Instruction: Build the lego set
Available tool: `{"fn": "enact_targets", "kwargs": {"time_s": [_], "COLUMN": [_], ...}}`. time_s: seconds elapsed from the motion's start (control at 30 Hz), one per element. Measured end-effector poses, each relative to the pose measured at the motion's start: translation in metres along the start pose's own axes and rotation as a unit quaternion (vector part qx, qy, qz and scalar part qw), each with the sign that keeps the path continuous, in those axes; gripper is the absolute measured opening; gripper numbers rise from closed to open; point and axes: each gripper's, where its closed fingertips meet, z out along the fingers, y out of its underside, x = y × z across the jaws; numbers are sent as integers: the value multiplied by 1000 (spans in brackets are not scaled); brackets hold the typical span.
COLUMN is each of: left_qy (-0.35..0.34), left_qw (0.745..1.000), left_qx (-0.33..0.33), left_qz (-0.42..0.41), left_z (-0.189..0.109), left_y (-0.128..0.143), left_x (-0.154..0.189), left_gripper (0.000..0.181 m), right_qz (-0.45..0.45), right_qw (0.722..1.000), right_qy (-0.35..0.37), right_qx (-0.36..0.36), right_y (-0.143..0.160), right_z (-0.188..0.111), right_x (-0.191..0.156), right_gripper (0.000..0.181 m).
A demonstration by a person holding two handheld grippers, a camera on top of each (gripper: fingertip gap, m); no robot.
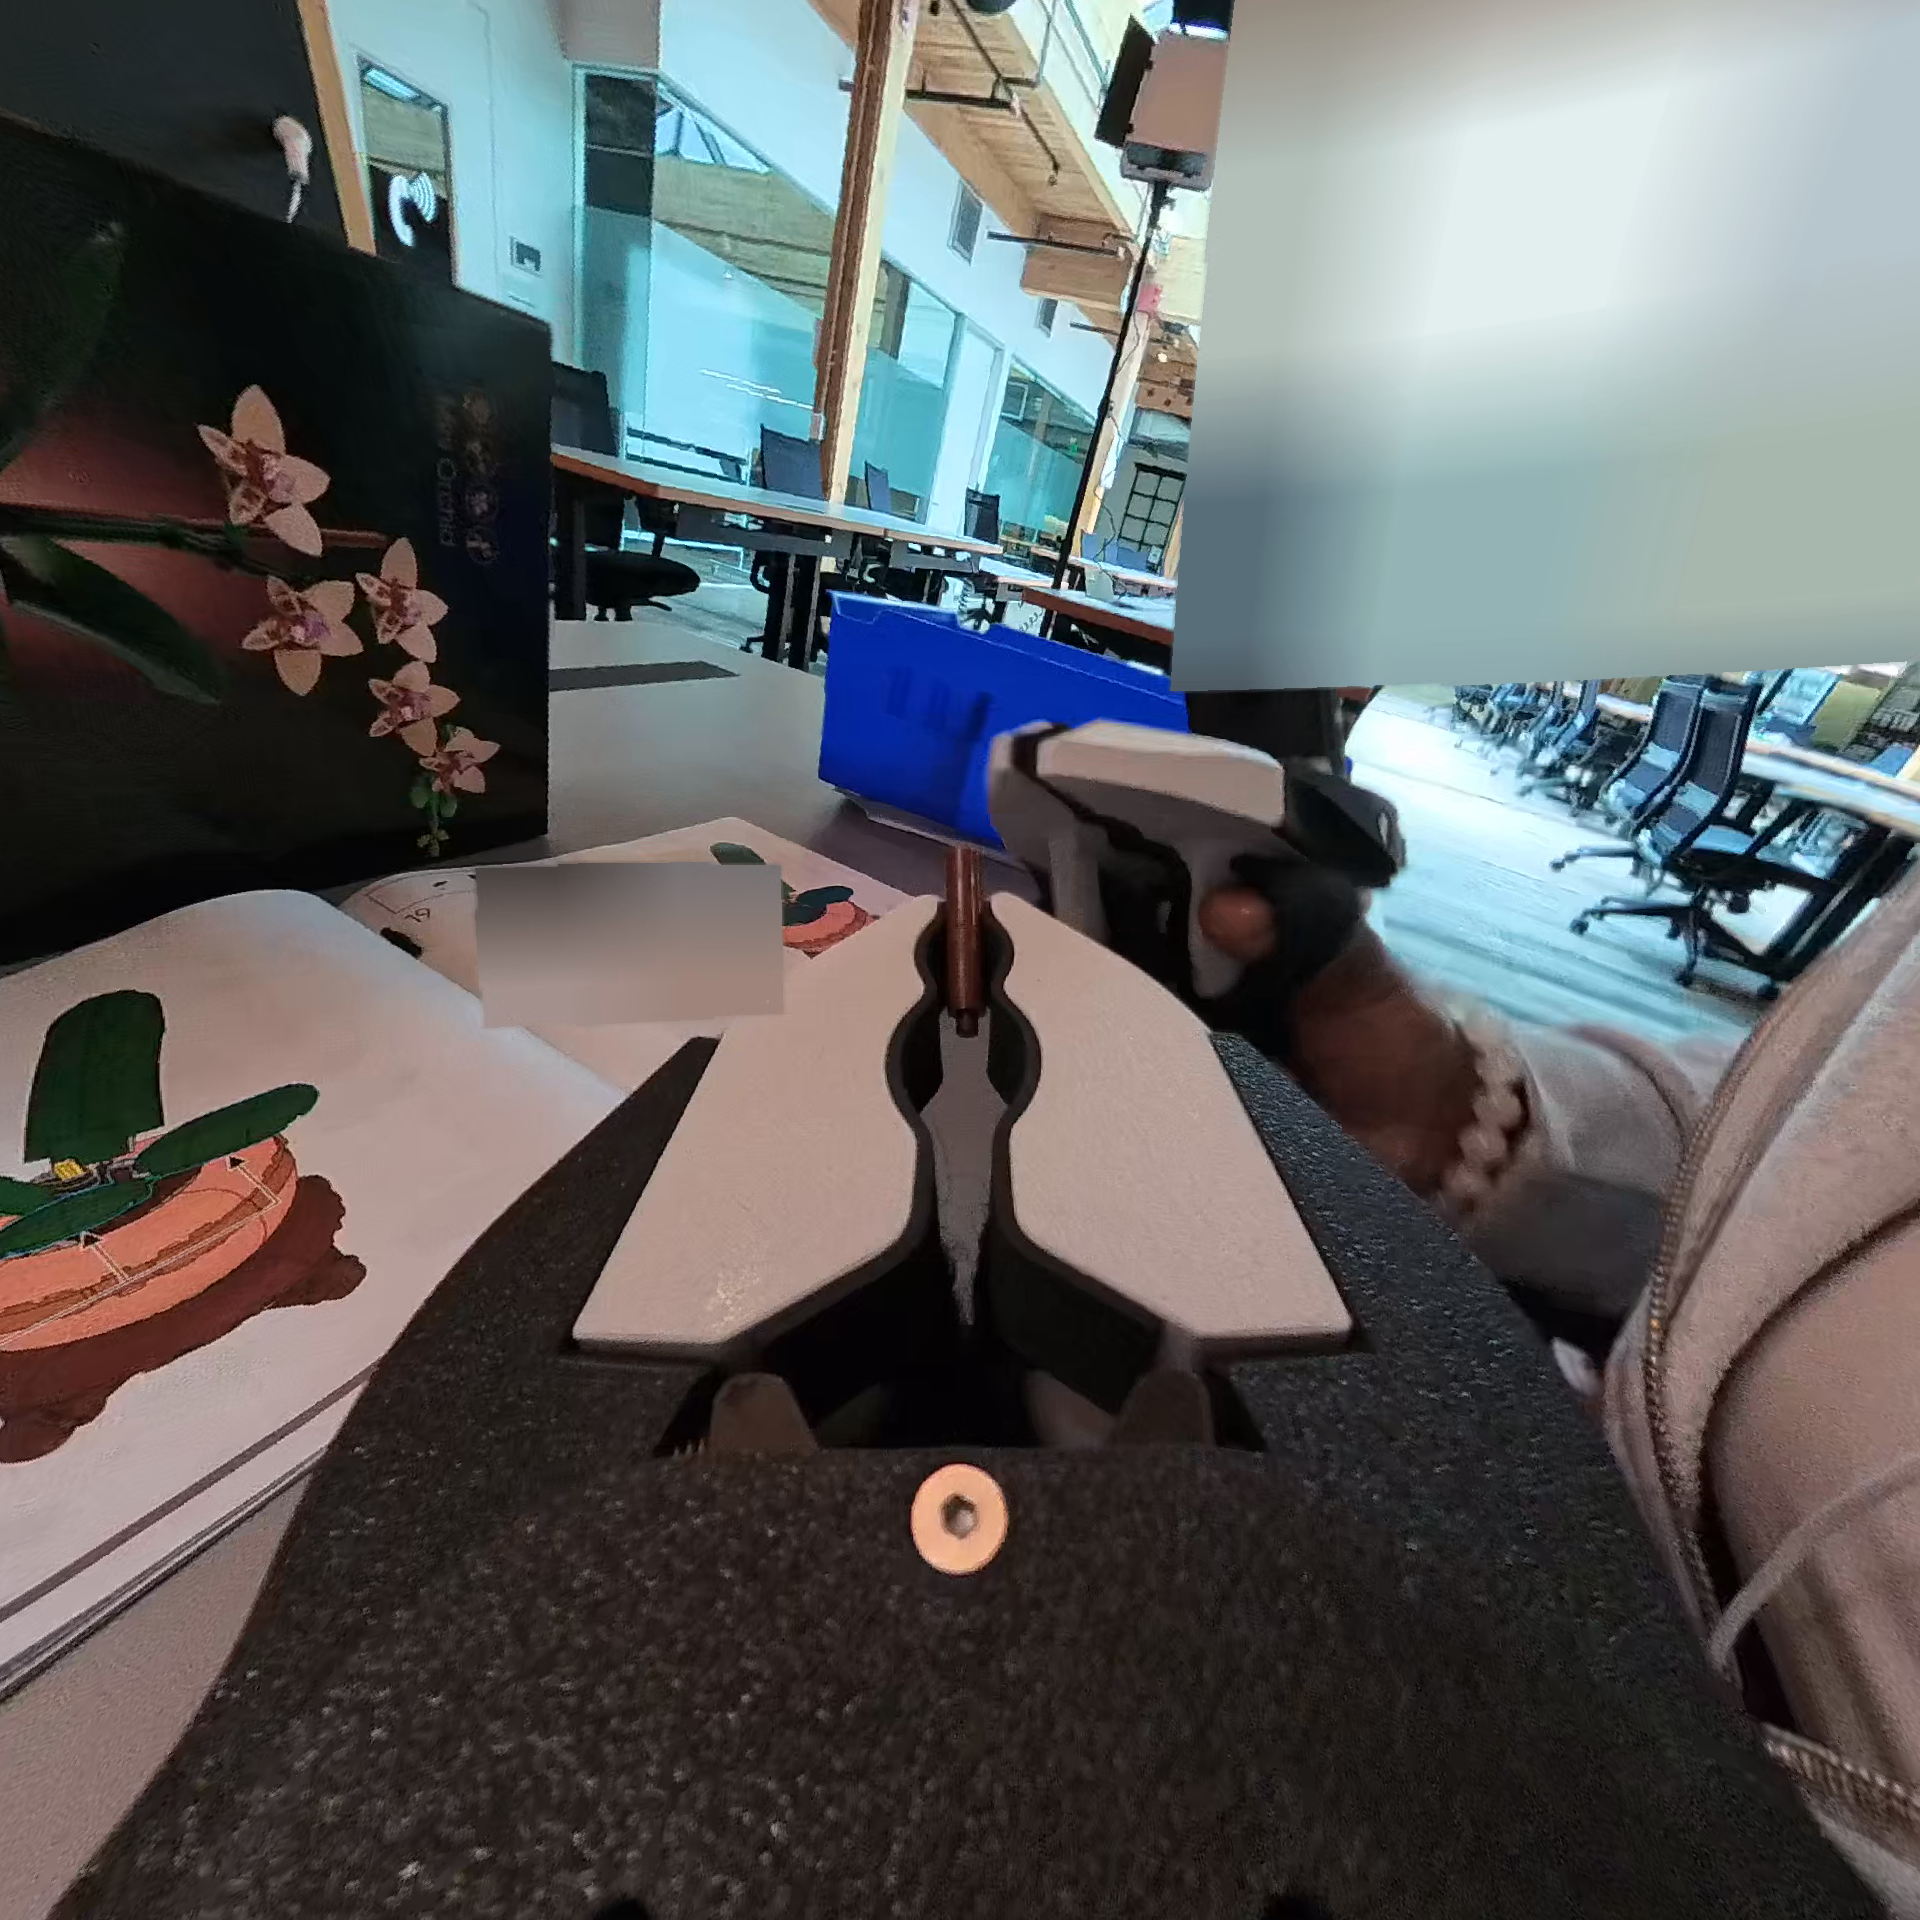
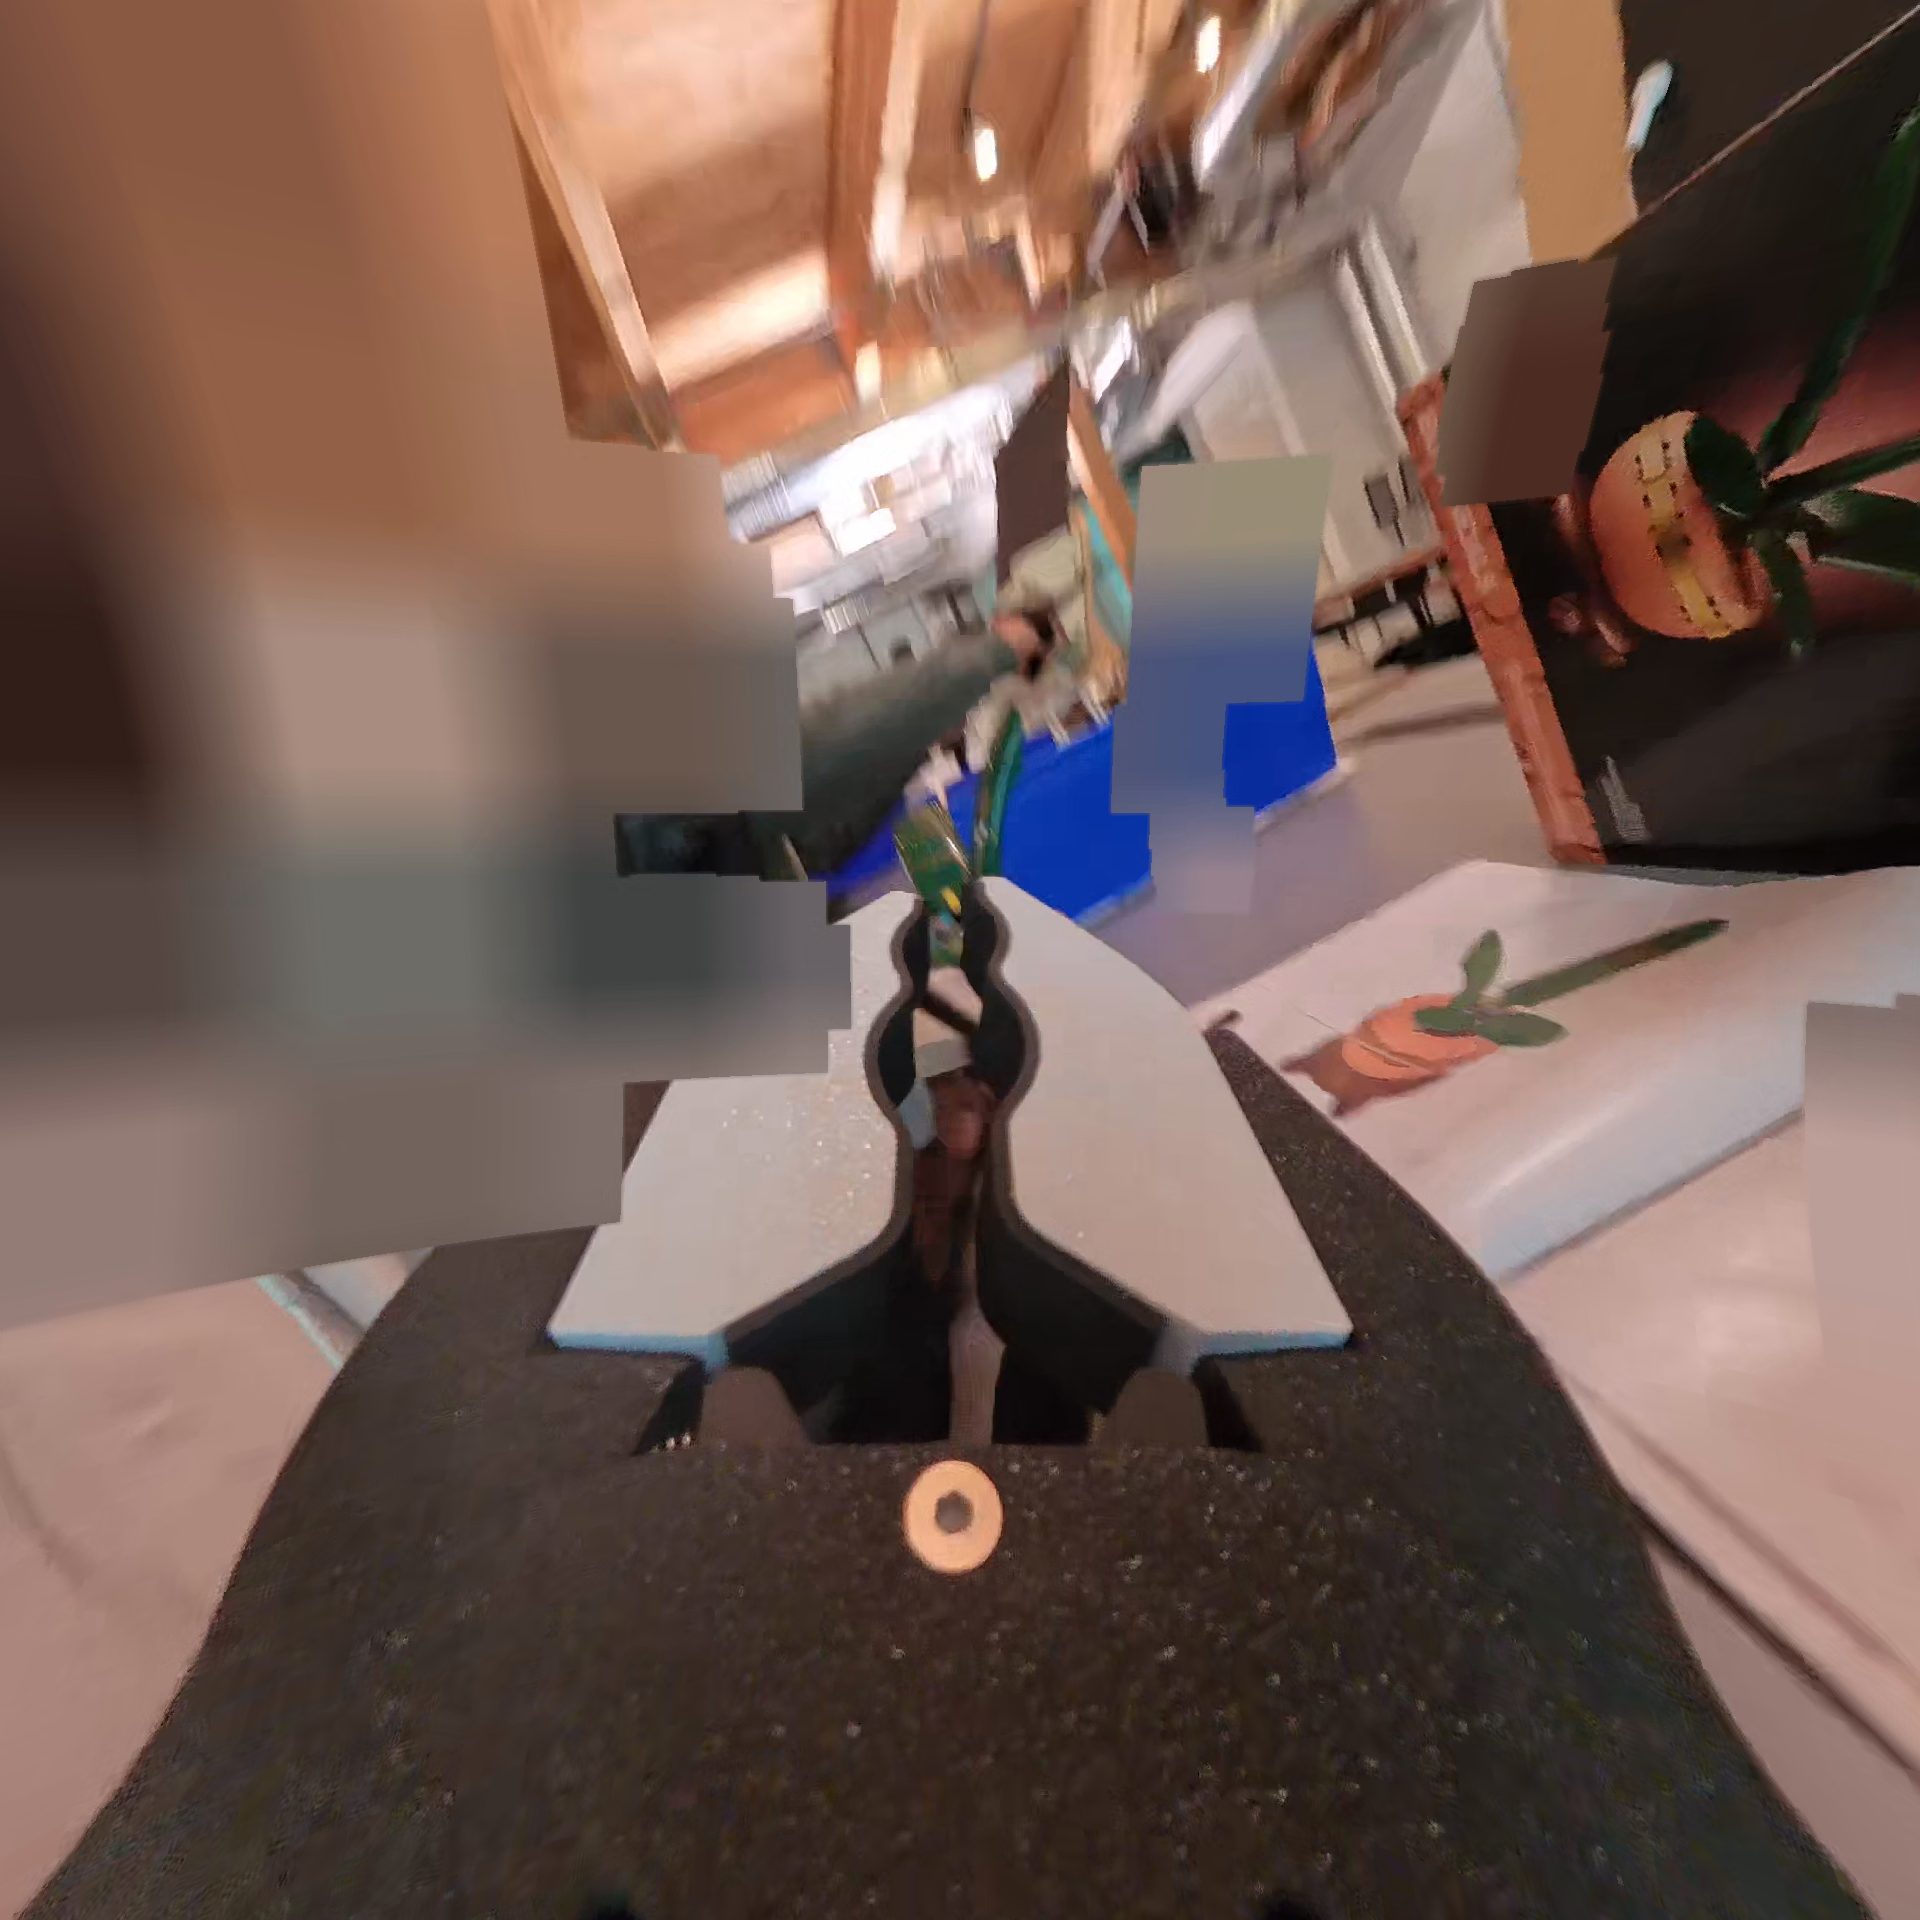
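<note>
My left gripper (image 1: 964,914) is shut on a thin reddish-brown rod piece (image 1: 964,945) that stands upright between its fingertips, held above the open instruction booklet (image 1: 260,1039). The right gripper's body (image 1: 1143,821) shows to its right, held by a gloved hand (image 1: 1340,997). In the blurred right wrist view my right gripper (image 2: 951,909) is shut on a green stem-and-leaf assembly (image 2: 930,862) with a brown part (image 2: 951,1132) lower between the fingers.
The black set box with pink orchid flowers (image 1: 270,623) stands at the left and also shows in the right wrist view (image 2: 1714,582). A blue bin (image 1: 935,717) sits behind on the grey table (image 1: 665,738). The person's grey sleeve (image 1: 1766,1299) fills the right side.
</note>
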Motion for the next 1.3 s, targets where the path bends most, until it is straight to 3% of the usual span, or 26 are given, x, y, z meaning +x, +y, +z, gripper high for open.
{"fn": "enact_targets", "kwargs": {"time_s": [0.03,0.13,0.3,0.47,0.57,0.67,0.73,0.87,0.97,1.07,1.2,1.3], "left_qy": [7,51,44,48,57,65,69,77,81,85,90,94], "left_qw": [1000,998,997,995,995,995,994,993,993,993,992,992], "left_qx": [-4,16,11,15,26,32,34,43,54,59,52,51], "left_qz": [11,44,65,82,77,76,78,77,70,65,70,68], "left_z": [-2,-15,-38,-43,-45,-48,-50,-53,-56,-58,-56,-55], "left_y": [1,-2,-3,-8,-8,-9,-9,-11,-13,-14,-12,-12], "left_x": [4,28,28,24,27,30,31,35,35,35,38,38], "left_gripper": [2,2,3,3,3,3,3,3,3,3,3,3], "right_qz": [-19,-108,-284,-278,-285,-297,-259,-233,-208,-182,-177,-160], "right_qw": [999,972,877,787,753,706,729,729,747,766,796,797], "right_qy": [11,33,47,-22,-62,-1,4,83,140,173,199,198], "right_qx": [-47,-204,-384,-550,-590,-643,-633,-638,-616,-591,-543,-547], "right_y": [2,15,33,84,109,113,107,78,63,59,53,64], "right_z": [1,9,48,91,112,116,119,90,70,59,67,71], "right_x": [6,25,63,91,107,148,147,159,167,171,181,185], "right_gripper": [12,41,24,16,12,14,15,22,31,29,21,22]}}
